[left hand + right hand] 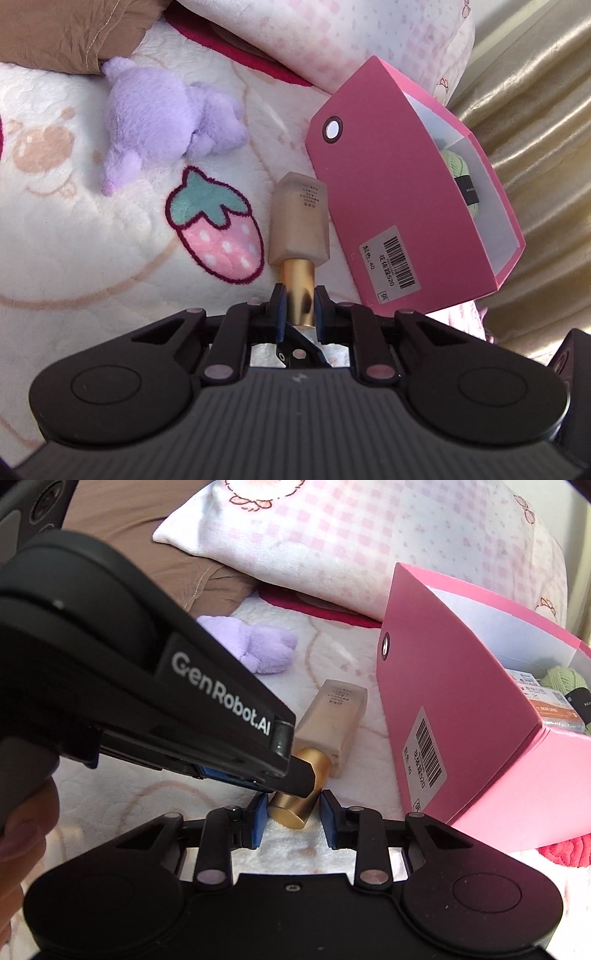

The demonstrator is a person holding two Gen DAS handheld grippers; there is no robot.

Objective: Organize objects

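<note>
Bedding fills both views: a cream fleece blanket (92,229) with a strawberry print (216,225), a pink checked pillow (351,542) behind it, and gold curtain fabric (535,129) on the far right of your left wrist view.

The frosted bottle (300,221) lies on its side on the blanket, gold cap (300,291) pointing toward you. Your left gripper (300,299) is clamped on that cap; both blue-padded fingers (279,306) press its sides. In the right wrist view the same gripper (295,775) reaches in from the left and overlaps the cap (295,805).

Your right gripper (292,812) has its jaws apart, one on each side of the cap end. Whether its left pad touches the cap, you cannot tell.

The pink box (388,192) stands just beside the bottle on its right, open at the top. Green yarn (567,679) and a packet (543,701) sit inside. A purple plush toy (159,122) lies farther back on the blanket, apart from the bottle.
</note>
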